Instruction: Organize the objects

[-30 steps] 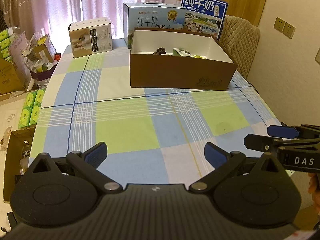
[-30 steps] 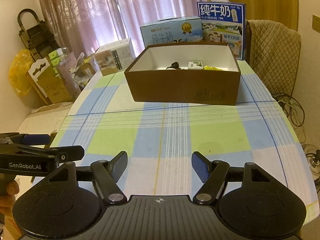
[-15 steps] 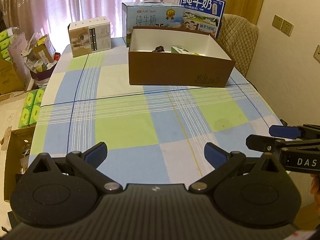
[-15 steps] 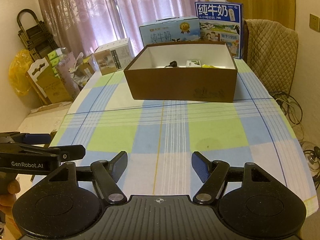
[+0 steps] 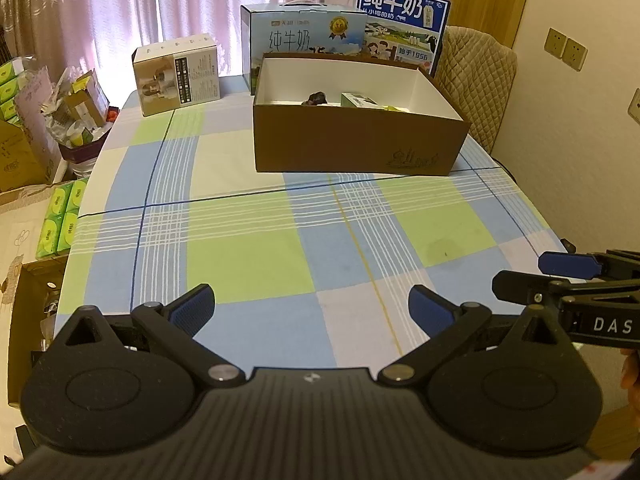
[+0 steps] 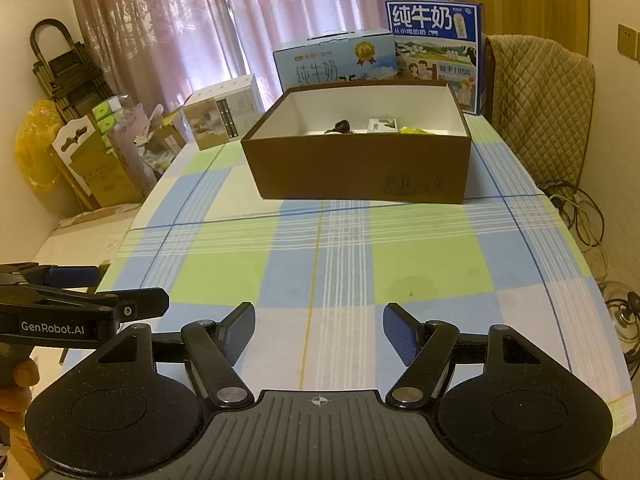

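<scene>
A brown open cardboard box [image 5: 352, 148] [image 6: 360, 172] stands at the far middle of the checked tablecloth. Inside it I see a small dark object [image 5: 316, 99] [image 6: 341, 126], a small white-green carton [image 5: 358, 101] [image 6: 382, 125] and something yellow [image 6: 416, 131]. My left gripper [image 5: 312, 306] is open and empty, low over the table's near edge. My right gripper [image 6: 319, 330] is open and empty, also near the front edge. Each gripper shows at the side of the other's view, the right one [image 5: 560, 272] and the left one [image 6: 80, 292].
Two blue milk cartons [image 5: 304, 36] [image 5: 404, 24] stand behind the box. A white-beige carton [image 5: 176, 74] stands at the far left. A quilted chair [image 5: 472, 80] is at the far right. Boxes and bags [image 5: 40, 128] crowd the floor left of the table [image 5: 248, 248].
Both grippers have drawn back from the brown box, which looks smaller and farther now. Both stay open and empty.
</scene>
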Tool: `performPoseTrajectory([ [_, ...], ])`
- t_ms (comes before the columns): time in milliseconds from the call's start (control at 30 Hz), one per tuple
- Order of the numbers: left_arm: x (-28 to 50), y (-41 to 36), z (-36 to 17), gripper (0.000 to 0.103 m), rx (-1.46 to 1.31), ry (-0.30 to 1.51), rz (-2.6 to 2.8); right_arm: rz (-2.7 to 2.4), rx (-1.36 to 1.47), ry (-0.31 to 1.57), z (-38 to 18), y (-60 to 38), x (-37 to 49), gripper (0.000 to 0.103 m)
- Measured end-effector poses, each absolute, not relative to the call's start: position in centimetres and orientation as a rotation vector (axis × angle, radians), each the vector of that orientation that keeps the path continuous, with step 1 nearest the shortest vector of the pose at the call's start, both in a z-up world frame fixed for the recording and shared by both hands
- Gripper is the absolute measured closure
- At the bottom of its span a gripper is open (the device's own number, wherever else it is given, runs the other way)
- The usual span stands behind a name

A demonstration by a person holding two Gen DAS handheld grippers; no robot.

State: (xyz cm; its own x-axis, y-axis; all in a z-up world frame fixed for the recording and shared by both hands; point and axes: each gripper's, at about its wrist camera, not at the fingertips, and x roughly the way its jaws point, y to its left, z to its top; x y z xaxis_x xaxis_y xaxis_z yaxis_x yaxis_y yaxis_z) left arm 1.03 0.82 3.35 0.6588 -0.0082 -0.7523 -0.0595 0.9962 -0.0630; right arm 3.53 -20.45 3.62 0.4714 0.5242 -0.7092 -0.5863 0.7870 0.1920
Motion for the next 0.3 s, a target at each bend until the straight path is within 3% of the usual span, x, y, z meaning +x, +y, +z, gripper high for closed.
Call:
performPoseTrajectory([
  [300,2.4,0.8,3.1,0.001,-0.083,0.856,0.031,0.678,-0.085,0.849,3.3,-20.2,4.8,0.035],
])
